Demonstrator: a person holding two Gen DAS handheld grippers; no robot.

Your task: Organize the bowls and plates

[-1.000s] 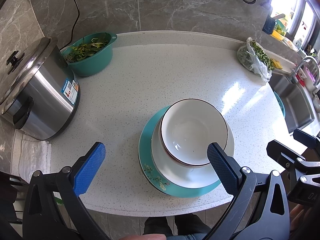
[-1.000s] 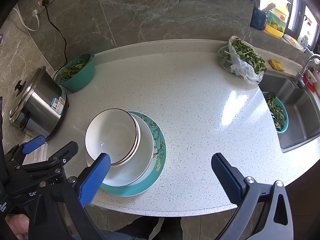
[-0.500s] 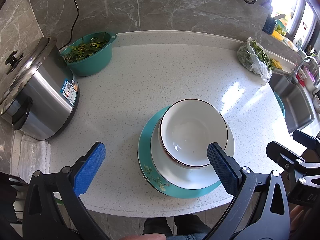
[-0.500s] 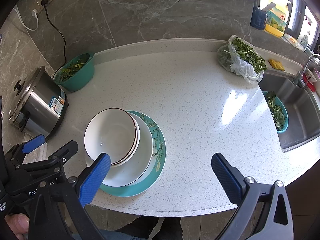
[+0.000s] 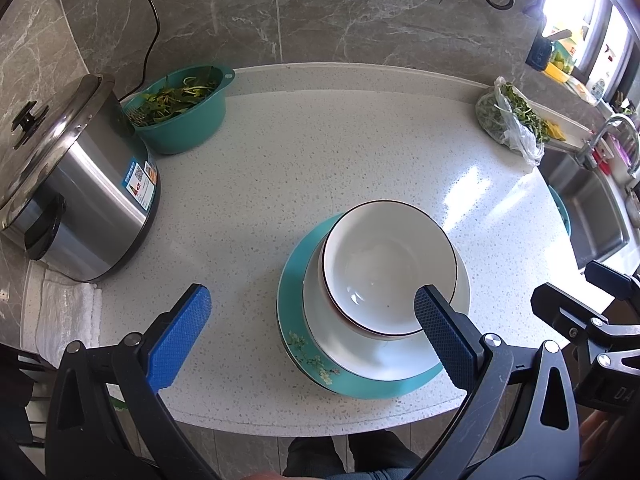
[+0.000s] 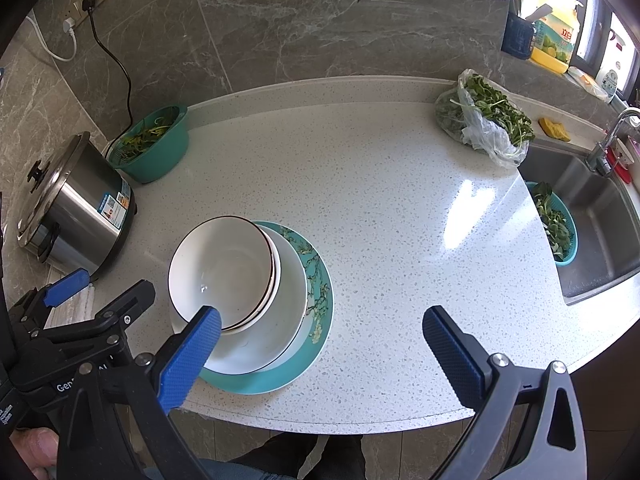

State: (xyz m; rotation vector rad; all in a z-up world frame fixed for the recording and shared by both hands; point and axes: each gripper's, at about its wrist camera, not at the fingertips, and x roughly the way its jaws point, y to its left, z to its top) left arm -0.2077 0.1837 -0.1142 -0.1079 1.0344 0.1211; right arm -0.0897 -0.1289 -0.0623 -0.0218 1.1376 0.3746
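A stack stands near the counter's front edge: white bowls with dark rims (image 5: 384,260) (image 6: 222,264) nested on a white plate (image 5: 372,360) (image 6: 280,320), which lies on a teal floral plate (image 5: 296,336) (image 6: 316,276). My left gripper (image 5: 308,320) hangs open above the counter, its right finger in front of the stack, holding nothing. My right gripper (image 6: 322,344) is open too, with its left finger over the bowl's near rim. Each gripper shows at the edge of the other's view.
A steel rice cooker (image 5: 68,184) (image 6: 72,208) sits at the left on a white towel (image 5: 64,316). A teal basin of greens (image 5: 180,108) (image 6: 154,144) stands behind it. A bag of greens (image 5: 512,120) (image 6: 484,124) and the sink (image 6: 592,216) with a teal colander are at the right.
Both views have shifted only slightly; the stack of dishes stays put and both grippers remain open.
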